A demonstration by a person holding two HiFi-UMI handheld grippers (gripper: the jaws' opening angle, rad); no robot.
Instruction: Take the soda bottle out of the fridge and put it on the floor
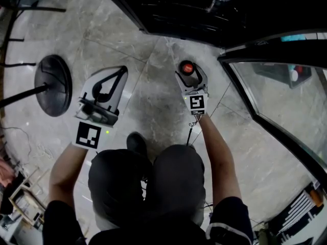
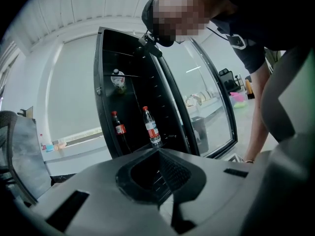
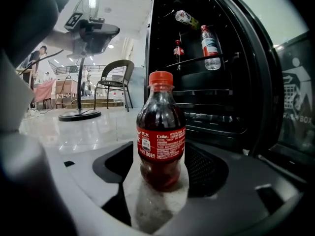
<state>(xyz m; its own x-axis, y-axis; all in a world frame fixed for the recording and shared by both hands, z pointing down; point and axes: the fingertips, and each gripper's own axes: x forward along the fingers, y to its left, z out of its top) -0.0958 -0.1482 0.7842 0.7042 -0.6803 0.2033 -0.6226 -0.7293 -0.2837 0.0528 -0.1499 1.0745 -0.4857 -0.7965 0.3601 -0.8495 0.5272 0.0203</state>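
The soda bottle (image 1: 187, 68), dark cola with a red cap and red label, stands upright on the marble floor (image 1: 153, 96) in front of the open black fridge (image 1: 168, 14). My right gripper (image 1: 188, 71) is shut on it, a jaw on each side of its lower body. The right gripper view shows the soda bottle (image 3: 161, 136) close up, its base on the floor inside my right gripper (image 3: 161, 163). My left gripper (image 1: 124, 69) hovers to the left, shut and holding nothing. In its own view the left gripper (image 2: 158, 151) points at the fridge (image 2: 133, 82).
Other bottles stay on the fridge shelves: a water bottle (image 3: 210, 41), a small cola (image 3: 179, 50) and one lying higher up (image 3: 186, 17). The glass fridge door (image 1: 276, 101) stands open at right. A round stand base (image 1: 52, 84) is at left; a chair (image 3: 115, 80) stands farther off.
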